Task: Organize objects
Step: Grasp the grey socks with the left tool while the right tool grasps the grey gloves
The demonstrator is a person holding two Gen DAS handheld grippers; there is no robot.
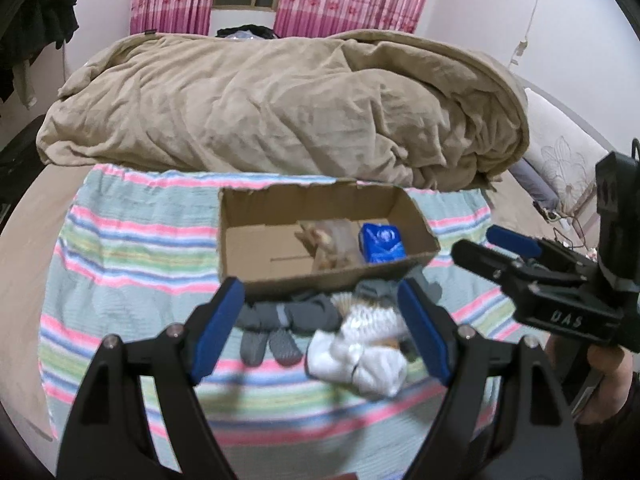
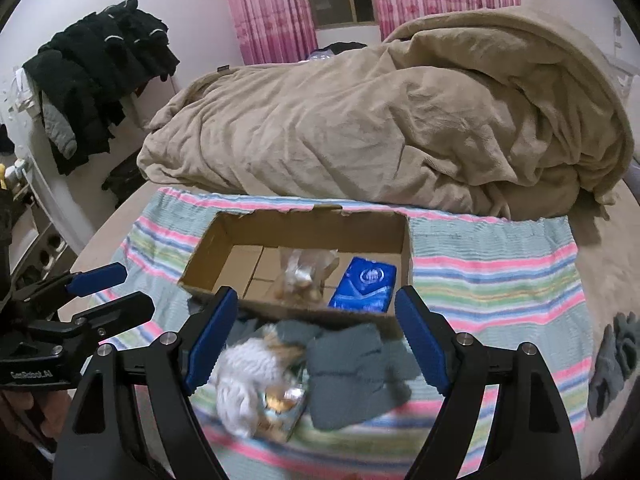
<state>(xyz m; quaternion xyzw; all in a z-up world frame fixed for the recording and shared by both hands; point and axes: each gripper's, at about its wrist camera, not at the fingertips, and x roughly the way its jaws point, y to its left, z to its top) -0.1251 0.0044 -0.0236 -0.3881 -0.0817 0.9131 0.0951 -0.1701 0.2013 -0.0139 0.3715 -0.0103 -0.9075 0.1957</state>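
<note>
Left gripper (image 1: pixel 320 332) held level, jaws spread wide, nothing between the blue pads (image 1: pixel 218 332), right gripper (image 2: pixel 318 336) alongside it, jaws likewise wide apart and empty, a bare hand (image 1: pixel 608 384) wrapped around the right gripper's handle

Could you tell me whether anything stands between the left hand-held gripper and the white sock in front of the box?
Nothing visible does. The left hand-held gripper is open, and the white sock lies in plain view between its fingers on the striped towel, beside the grey socks and in front of the cardboard box.
</note>
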